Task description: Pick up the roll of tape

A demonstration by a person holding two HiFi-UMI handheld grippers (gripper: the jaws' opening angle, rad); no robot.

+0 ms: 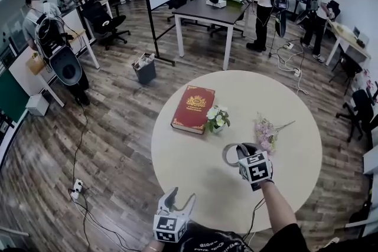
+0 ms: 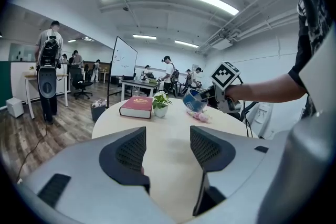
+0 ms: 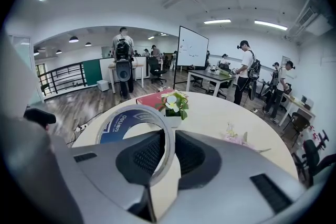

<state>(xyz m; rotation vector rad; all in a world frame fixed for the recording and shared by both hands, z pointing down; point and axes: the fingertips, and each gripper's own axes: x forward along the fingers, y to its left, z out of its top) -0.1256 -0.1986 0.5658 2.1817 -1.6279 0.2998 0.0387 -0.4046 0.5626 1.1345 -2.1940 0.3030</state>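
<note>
Leftmost, the left claw [image 2: 167, 150] is held apart and empty over the tabletop [image 1: 195, 171], apparently kept clear of the job. Further right, a red book [image 1: 193, 108] and a small plant [image 1: 217, 119] are left untouched. The tape [image 3: 119, 124] is clamped by its wall in the right claw [image 3: 167, 150] and held above the tabletop, edge-on for a firm pinch. "Deli" seems printed on its blue core; the book's gold title cannot be read.

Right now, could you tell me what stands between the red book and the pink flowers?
A small potted plant, close beside the book; the head view shows it best.
</note>
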